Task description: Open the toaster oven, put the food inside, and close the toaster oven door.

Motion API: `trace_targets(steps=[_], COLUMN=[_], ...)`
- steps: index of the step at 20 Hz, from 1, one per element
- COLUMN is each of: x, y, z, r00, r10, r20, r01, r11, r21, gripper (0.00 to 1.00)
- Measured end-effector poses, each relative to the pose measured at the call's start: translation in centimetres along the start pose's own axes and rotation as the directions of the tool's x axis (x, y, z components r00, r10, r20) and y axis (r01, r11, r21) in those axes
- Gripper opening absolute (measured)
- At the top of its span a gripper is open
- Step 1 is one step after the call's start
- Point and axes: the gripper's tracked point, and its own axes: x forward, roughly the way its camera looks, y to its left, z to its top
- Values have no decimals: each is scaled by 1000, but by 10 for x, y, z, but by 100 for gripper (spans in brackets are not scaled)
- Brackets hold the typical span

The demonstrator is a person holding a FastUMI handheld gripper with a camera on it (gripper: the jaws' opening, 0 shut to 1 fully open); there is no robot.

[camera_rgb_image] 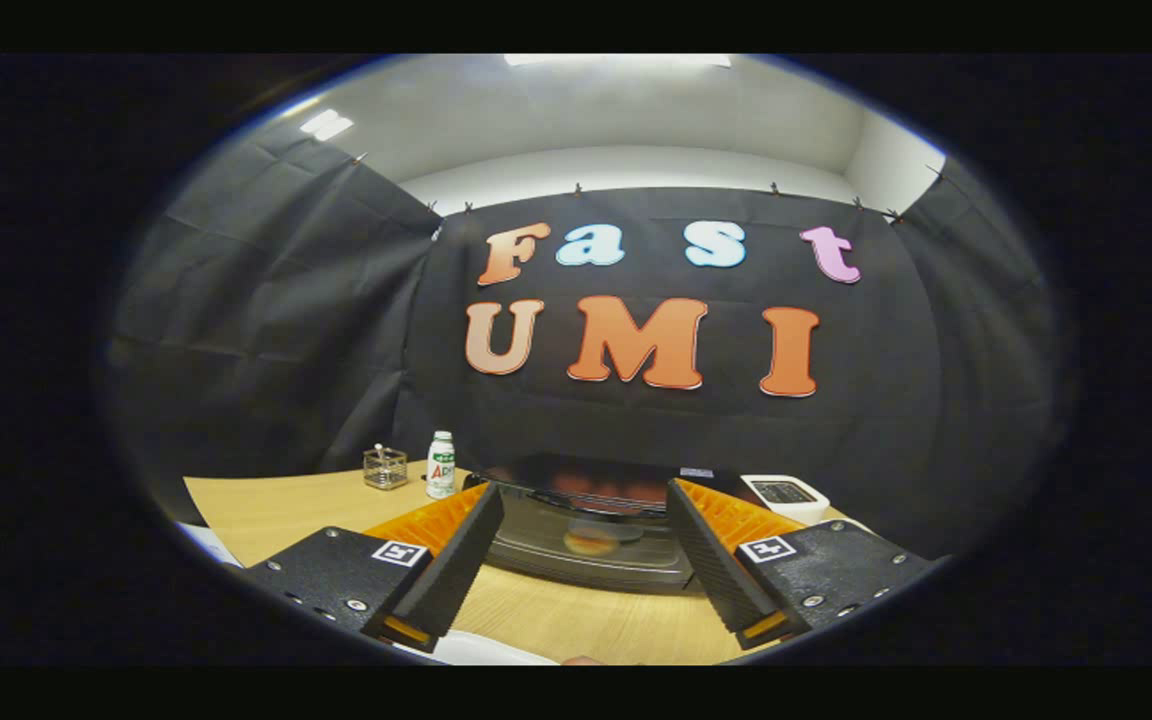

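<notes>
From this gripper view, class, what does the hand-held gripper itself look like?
The hand-held gripper has two wedge-shaped fingers with ribbed inner faces. Each sits on a dark, textured block with screws and a square black-and-white marker. The fingers stand open, with the toaster oven ahead.

markers: a square black-and-white coded tag (399,553) on one finger base and another (767,549) on the other, both in front of the toaster oven (586,560) | gripper (584,495): fingers spread wide, gripping nothing | bottle (441,465) left of the toaster oven: printed label, too small to read | small sticker (696,472) on the toaster oven's top: illegible
</notes>
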Motion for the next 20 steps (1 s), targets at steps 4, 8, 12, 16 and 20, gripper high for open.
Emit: trace_targets(steps=[4,8,12,16,20], x=[-9,-20,-28,-30,-33], y=[-2,-11,-10,-19,-17], z=[11,25,33,38,48], r00=[999,998,997,997,996], r10=[-11,-19,10,-8,-2], r20=[36,61,75,77,93], r01=[13,20,-14,5,-2], r11=[999,1000,998,999,999], r21=[-44,-15,58,40,47], gripper=[98,98,98,99,98])
